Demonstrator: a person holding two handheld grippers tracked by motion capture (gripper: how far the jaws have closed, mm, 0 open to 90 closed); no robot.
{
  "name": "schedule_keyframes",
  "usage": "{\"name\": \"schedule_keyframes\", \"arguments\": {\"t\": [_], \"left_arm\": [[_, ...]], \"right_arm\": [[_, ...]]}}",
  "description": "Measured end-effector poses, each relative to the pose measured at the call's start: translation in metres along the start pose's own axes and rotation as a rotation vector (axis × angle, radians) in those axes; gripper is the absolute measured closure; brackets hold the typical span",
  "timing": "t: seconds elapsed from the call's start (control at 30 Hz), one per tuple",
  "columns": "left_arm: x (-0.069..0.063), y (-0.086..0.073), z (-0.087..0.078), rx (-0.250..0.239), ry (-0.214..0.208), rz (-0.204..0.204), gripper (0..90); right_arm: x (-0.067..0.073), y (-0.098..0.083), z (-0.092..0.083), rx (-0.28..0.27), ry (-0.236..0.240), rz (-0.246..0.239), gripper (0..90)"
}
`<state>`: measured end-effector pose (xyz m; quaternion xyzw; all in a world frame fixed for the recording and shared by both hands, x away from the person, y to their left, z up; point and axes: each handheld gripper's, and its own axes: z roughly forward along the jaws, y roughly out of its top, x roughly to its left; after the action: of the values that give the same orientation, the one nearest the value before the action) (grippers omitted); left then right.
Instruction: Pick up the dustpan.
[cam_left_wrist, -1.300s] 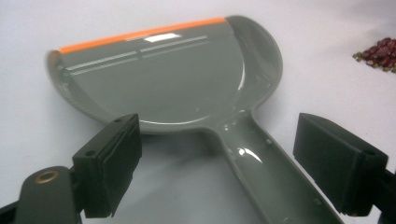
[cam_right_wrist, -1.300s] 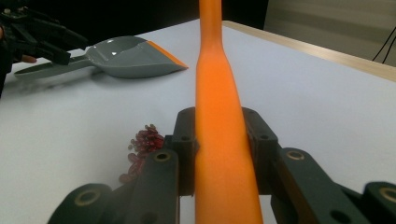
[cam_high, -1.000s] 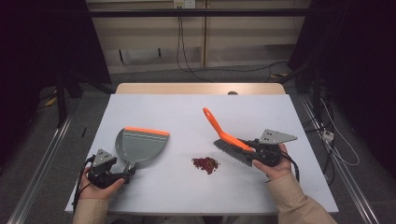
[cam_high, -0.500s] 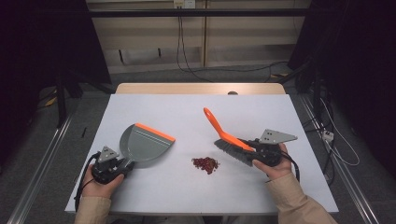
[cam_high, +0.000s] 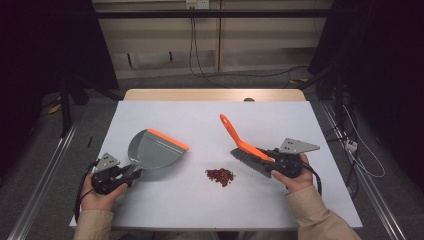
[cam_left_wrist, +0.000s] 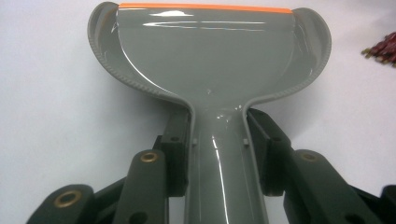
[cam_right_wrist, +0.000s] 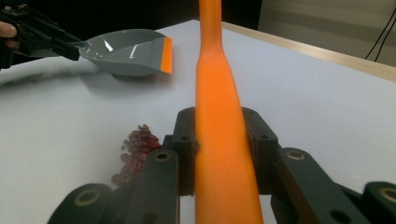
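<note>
- Now my left claw (cam_high: 131, 173) is clenched on the grey dustpan (cam_high: 155, 150) handle.
- My right claw (cam_high: 272, 157) grips the orange brush (cam_high: 245, 146); red bits (cam_high: 220, 175) lie between on the desk (cam_high: 200, 120).

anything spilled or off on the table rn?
Yes: a small pile of dark red bits lies loose on the white table, between the grey dustpan in the left gripper and the orange brush in the right gripper. Nothing looks damaged.

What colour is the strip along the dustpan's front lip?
Orange, on an otherwise grey dustpan; the strip shows best in the left gripper view.
</note>
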<state>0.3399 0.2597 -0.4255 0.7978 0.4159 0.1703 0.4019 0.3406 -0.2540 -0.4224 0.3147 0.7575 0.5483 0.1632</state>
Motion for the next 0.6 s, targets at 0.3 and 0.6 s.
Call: {"name": "schedule_keyframes", "arguments": {"t": [0.3,0.6], "left_arm": [[-0.007,0.006,-0.006,-0.018,-0.074,0.056,62.7],[-0.018,0.009,-0.01,0.003,-0.141,0.126,62.7]], "right_arm": [[-0.001,-0.001,0.003,0.01,-0.007,0.005,71.1],[-0.002,-0.002,0.003,0.004,-0.031,0.015,71.2]]}}
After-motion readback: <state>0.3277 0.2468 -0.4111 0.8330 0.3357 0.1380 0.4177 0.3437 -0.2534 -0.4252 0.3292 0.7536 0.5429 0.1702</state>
